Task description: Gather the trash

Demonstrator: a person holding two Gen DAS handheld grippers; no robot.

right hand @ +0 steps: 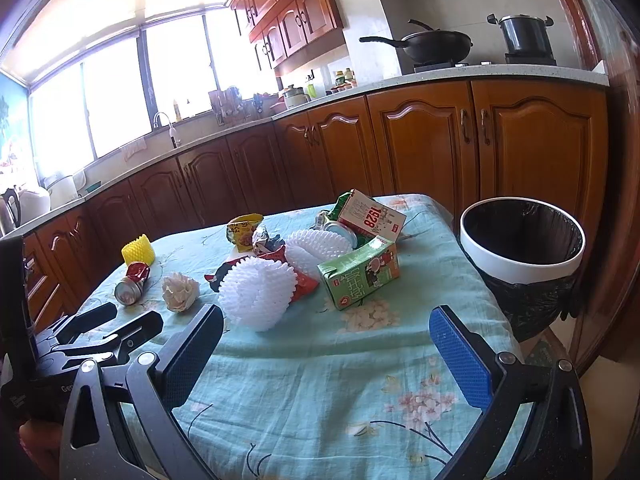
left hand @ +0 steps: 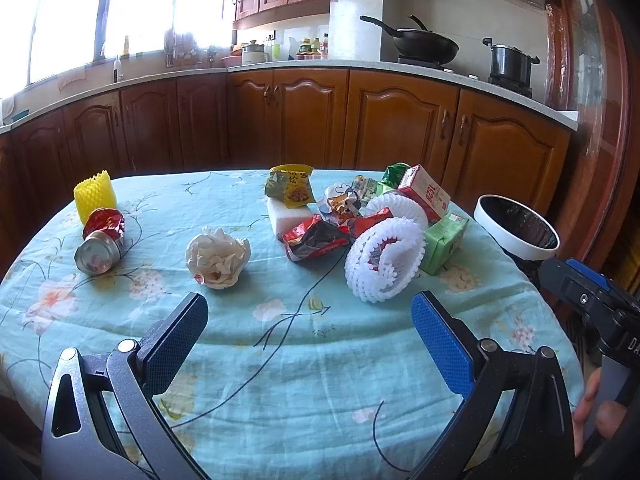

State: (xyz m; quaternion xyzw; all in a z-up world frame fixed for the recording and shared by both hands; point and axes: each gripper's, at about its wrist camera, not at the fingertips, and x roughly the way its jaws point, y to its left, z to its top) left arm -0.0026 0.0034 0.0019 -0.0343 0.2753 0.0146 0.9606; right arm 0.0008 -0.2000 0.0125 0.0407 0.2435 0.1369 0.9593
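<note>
Trash lies on a table with a light blue flowered cloth (left hand: 280, 360). There is a crushed can (left hand: 100, 246), yellow foam netting (left hand: 95, 196), a crumpled paper ball (left hand: 218, 258), white foam netting (left hand: 386, 256), a red wrapper (left hand: 316, 240), a green carton (left hand: 446, 240), a red-and-white carton (left hand: 424, 192) and a yellow snack bag (left hand: 292, 188). A white bin with a black liner (right hand: 522, 244) stands off the table's right edge. My left gripper (left hand: 310, 312) is open and empty above the near cloth. My right gripper (right hand: 326, 328) is open and empty, just short of the white netting (right hand: 256, 294).
Wooden kitchen cabinets (left hand: 320, 120) run behind the table under a counter with a wok (left hand: 424, 44) and a pot (left hand: 510, 62). A white foam block (left hand: 288, 212) lies under the snack bag. The left gripper's body (right hand: 80, 344) shows at the right wrist view's left edge.
</note>
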